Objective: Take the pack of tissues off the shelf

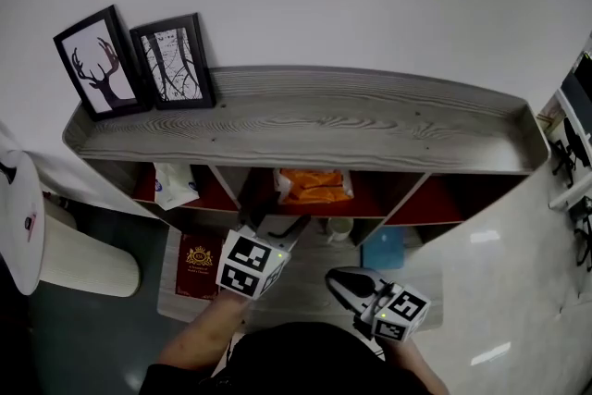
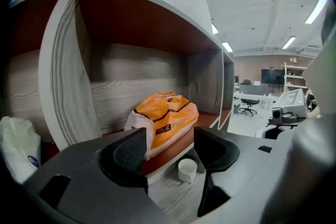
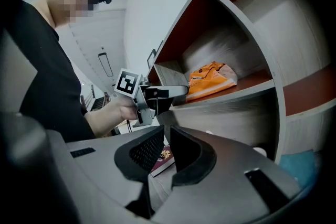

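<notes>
The orange pack of tissues [image 1: 314, 185] lies in the middle compartment of the grey wooden shelf [image 1: 305, 120], on its red-brown floor. In the left gripper view the pack [image 2: 168, 118] sits just beyond my left gripper [image 2: 169, 152], whose jaws stand wide open on either side of its near end without touching it. In the head view the left gripper [image 1: 289, 228] reaches up towards that compartment. My right gripper [image 1: 340, 280] hangs lower and to the right, shut with nothing in it [image 3: 167, 147]. Its own view shows the pack [image 3: 211, 80] and the left gripper [image 3: 157, 97] from the side.
A white pack [image 1: 174, 185] lies in the left compartment. On the lower level are a dark red book [image 1: 199, 259], a white cup [image 1: 339, 228] and a blue item [image 1: 383, 247]. Two framed pictures [image 1: 97, 62] stand on the shelf top. A white round stand [image 1: 23, 217] is at the left.
</notes>
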